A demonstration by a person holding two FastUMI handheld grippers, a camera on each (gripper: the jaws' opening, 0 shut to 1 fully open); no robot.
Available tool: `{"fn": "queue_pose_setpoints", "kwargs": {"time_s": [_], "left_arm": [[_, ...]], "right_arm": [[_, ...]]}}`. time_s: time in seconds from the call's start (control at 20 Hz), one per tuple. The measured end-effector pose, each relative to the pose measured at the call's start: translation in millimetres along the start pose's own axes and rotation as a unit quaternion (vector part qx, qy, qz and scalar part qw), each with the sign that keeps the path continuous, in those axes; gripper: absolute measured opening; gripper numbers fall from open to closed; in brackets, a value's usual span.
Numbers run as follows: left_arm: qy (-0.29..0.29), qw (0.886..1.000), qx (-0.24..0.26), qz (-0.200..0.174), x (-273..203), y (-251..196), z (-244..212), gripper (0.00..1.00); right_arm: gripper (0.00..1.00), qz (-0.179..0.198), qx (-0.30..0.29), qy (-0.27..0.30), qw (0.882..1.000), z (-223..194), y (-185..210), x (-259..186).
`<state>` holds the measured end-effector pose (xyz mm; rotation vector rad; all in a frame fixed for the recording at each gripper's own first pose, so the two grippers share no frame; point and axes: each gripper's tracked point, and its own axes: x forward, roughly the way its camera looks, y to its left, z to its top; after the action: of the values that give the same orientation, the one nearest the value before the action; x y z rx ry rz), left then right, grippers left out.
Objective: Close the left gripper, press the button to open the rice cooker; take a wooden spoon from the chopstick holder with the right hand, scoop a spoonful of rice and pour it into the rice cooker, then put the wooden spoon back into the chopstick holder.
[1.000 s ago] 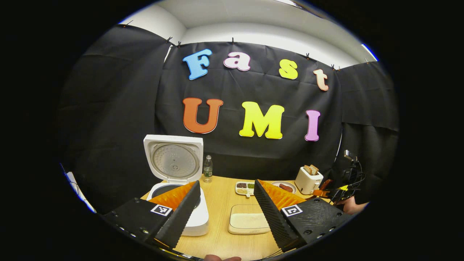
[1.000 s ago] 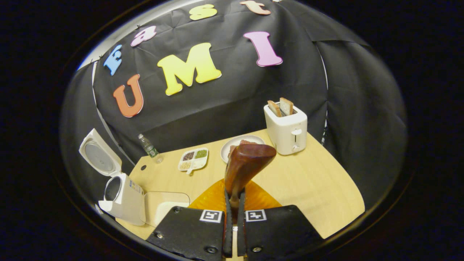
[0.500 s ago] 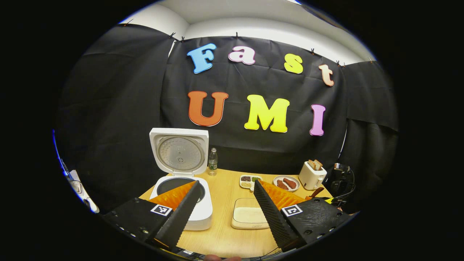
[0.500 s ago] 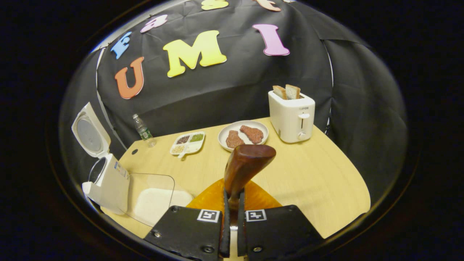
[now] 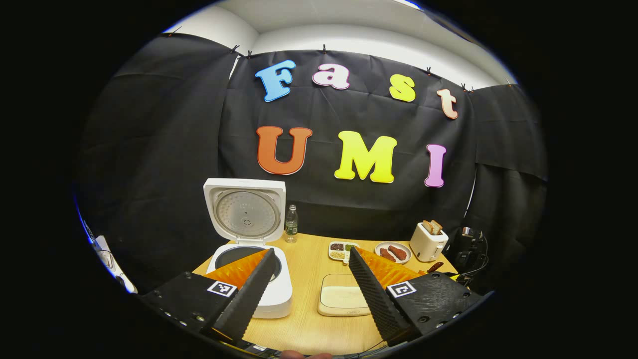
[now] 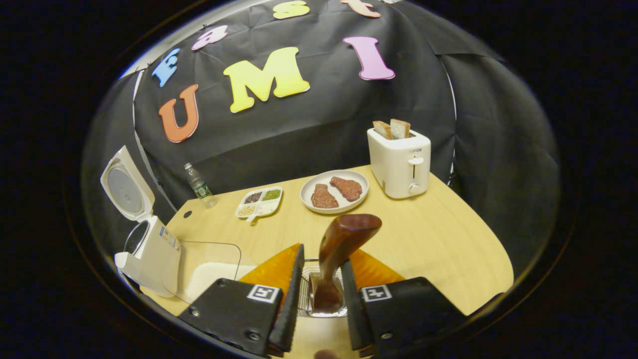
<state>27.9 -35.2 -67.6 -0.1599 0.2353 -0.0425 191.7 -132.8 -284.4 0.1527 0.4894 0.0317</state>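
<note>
Wooden spoon [image 6: 344,244] upright in chopstick holder [image 6: 305,289]; rice cooker [image 5: 249,249] lid open.

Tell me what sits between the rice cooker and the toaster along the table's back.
In the right gripper view: a plastic water bottle, a white divided grain tray, and a white plate of meat.

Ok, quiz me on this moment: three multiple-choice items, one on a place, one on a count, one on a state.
1. Where does the wooden spoon stand?
A. In the chopstick holder
B. In the rice cooker
C. On the plate

2. How many pieces of meat lie on the plate?
A. One
B. Two
C. Four

3. How is the right gripper?
A. Shut on the spoon
B. Shut on nothing
C. Open, fingers either side of the spoon

Answers:
1. A: the spoon's lower end sits inside the wire holder between the fingers.
2. B: two brown pieces lie side by side.
3. C: a gap shows between each finger and the spoon.
</note>
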Motion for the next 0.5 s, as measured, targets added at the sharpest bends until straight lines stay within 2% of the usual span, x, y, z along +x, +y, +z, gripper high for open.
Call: {"fn": "queue_pose_setpoints", "kwargs": {"time_s": [0.05, 0.1, 0.2, 0.4, 0.45, 0.5], "left_arm": [[-0.004, 1.000, -0.001, -0.002, 1, 0, 3, 0.94], [-0.009, 1.000, 0.000, -0.003, 3, 1, 7, 0.94], [-0.018, 1.000, 0.002, -0.005, 9, 5, 15, 0.94], [-0.029, 1.000, 0.011, 0.005, 19, 23, 28, 0.94], [-0.031, 0.999, 0.009, 0.007, 22, 27, 34, 0.94], [-0.036, 0.999, 0.006, 0.008, 25, 32, 41, 0.94]], "right_arm": [[0.53, -0.006, -0.001, -0.005, 1.000, 5, -4, -4], [0.70, -0.011, 0.000, -0.010, 1.000, 13, -9, -9], [0.82, -0.021, 0.003, -0.021, 1.000, 25, -15, -22], [0.82, -0.043, -0.014, -0.066, 0.997, 67, -22, -54], [0.85, -0.046, -0.023, -0.080, 0.995, 79, -21, -64], [0.92, -0.046, -0.031, -0.094, 0.994, 93, -18, -73]]}}
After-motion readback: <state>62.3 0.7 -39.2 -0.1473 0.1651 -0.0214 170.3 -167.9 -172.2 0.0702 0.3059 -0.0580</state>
